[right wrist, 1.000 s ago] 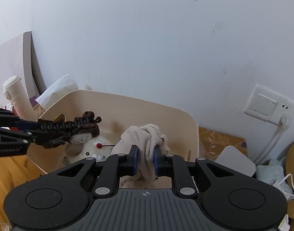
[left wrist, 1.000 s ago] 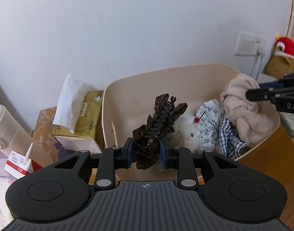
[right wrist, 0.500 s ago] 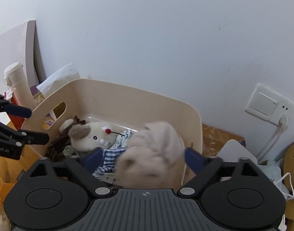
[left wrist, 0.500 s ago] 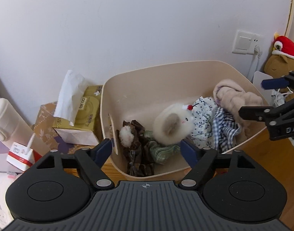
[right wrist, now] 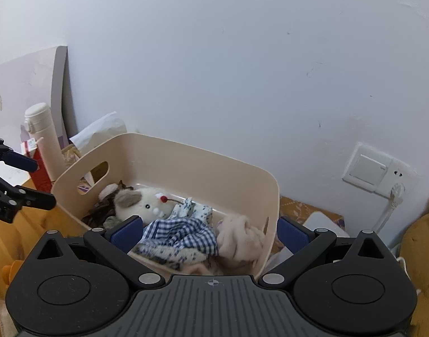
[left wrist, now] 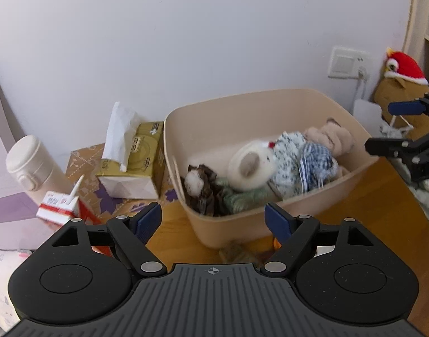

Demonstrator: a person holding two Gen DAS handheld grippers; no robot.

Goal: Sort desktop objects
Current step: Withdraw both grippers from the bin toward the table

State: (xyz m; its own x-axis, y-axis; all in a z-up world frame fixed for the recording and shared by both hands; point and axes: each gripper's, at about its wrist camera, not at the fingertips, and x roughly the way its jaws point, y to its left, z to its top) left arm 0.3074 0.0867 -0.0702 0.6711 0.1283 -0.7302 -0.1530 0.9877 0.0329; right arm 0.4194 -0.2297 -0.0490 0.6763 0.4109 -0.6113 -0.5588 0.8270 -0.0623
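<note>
Bin [left wrist: 270, 104] of beige plastic sits ahead of both grippers. Left gripper [left wrist: 213, 220] has just been opening and stands wide with nothing between its fingers; the brown scrunchie [left wrist: 203, 193] lies inside beyond them. Right gripper [right wrist: 210, 231] likewise has just spread wide and bare, with the pink cloth [right wrist: 241, 241] in the bin between its fingers.

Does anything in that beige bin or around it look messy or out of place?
Mostly the beige bin: the plush toy, checked cloth and brown hair clip lie in a loose, jumbled heap. The milk carton beside the thermos sits tilted.
</note>
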